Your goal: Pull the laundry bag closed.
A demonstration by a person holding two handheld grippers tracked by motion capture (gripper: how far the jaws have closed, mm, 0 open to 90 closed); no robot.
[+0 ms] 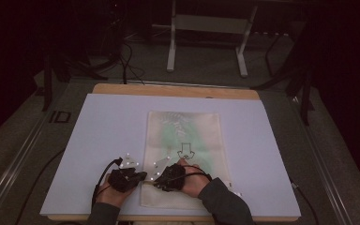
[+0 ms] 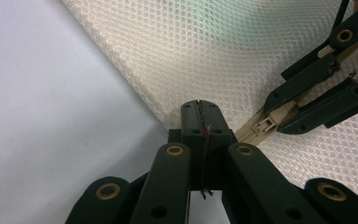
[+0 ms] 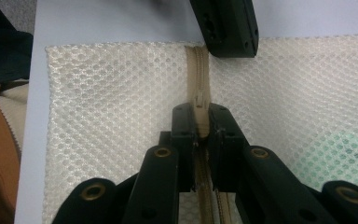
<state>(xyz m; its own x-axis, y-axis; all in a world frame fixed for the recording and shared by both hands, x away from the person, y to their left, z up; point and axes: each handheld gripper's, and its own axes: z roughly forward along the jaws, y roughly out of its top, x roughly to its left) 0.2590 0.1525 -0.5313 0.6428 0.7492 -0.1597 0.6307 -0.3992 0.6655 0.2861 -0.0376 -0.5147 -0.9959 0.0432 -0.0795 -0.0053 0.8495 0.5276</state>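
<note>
White table (image 1: 98, 140), mesh bag (image 1: 183, 126) at lower centre. Left gripper (image 2: 200, 108) clamps bag edge; right gripper (image 3: 200, 122) pinches zipper pull (image 3: 199, 100). Unzipping step, likely; next: steady slide along zipper.

Your two hand-held grippers, left (image 1: 143, 176) and right (image 1: 159, 180), meet at the near edge of the mesh bag (image 1: 185, 140) on the white worktop (image 1: 108, 136).

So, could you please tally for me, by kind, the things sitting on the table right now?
Mesh zipper bag: 1
White board under it: 1
Left hand-held gripper, shut on the bag's edge: 1
Right hand-held gripper, shut on the zipper pull: 1
Total: 4
</note>
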